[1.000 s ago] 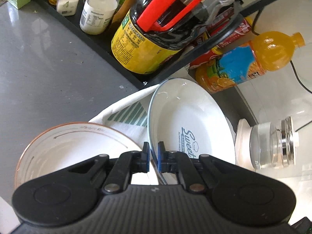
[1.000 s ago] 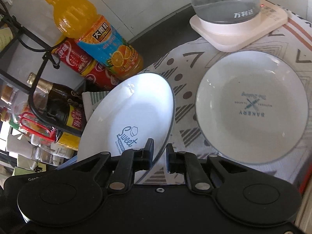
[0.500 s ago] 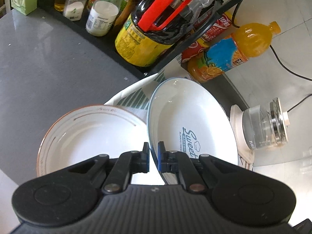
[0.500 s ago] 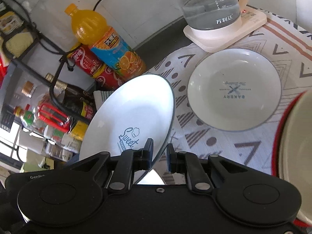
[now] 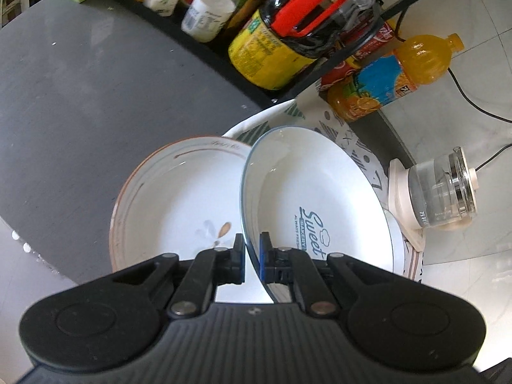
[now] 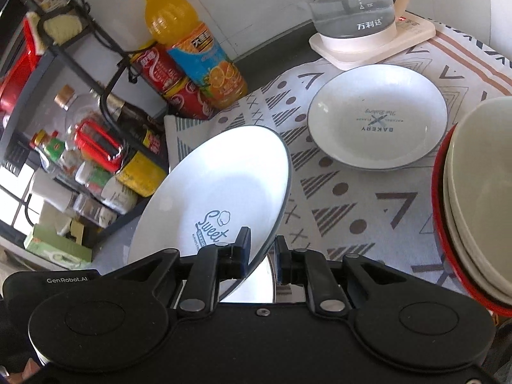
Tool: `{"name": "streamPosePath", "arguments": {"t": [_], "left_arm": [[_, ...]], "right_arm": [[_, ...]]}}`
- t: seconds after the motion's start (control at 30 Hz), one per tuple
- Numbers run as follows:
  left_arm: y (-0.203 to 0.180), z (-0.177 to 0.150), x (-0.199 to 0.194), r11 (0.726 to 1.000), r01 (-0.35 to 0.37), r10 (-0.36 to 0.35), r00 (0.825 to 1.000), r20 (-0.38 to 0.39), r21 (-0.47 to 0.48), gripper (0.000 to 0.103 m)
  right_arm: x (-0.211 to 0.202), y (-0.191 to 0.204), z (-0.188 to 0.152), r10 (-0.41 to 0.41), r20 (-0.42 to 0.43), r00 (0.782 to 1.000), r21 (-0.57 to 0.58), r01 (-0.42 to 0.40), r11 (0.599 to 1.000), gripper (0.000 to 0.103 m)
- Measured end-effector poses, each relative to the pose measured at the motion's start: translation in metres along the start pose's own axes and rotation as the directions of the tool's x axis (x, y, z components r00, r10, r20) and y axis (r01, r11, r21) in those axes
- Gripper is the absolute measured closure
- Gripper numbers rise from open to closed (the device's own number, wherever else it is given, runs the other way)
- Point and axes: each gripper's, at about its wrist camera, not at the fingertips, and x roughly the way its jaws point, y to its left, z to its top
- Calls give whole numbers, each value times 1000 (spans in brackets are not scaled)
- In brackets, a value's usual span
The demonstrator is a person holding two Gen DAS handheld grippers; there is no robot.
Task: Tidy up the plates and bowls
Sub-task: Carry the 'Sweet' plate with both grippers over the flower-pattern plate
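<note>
I am pinching the rim of the Sweet plate [image 5: 316, 204] in my left gripper [image 5: 252, 257] and right gripper [image 6: 261, 257], tilted above the patterned cloth [image 6: 345, 198]. The brown-rimmed plate [image 5: 179, 198] is sitting just left of my left fingers; stacked bowls [image 6: 480, 192] are crowding right, bare cloth ahead.

Left tool [image 5: 252, 257]: pitched steeply downward, jaws nearly closed, both pads pinching a plate [image 5: 316, 201] rim at 6 o'clock. Right tool [image 6: 262, 260]: likewise angled down, jaws narrow, clamped on the same plate's opposite rim.
</note>
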Motion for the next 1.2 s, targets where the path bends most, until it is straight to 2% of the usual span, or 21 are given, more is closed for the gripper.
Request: {"name": "streamPosePath", "arguments": {"t": [0.7, 1.2], "left_arm": [[42, -23, -10, 1000, -14, 14, 1000, -7, -10, 96], [60, -26, -8, 998, -61, 60, 997, -43, -12, 95]], "right_arm": [[-7, 16, -36, -25, -17, 1000, -126, 23, 992, 88], [1, 19, -53, -33, -50, 998, -137, 26, 990, 88]]}}
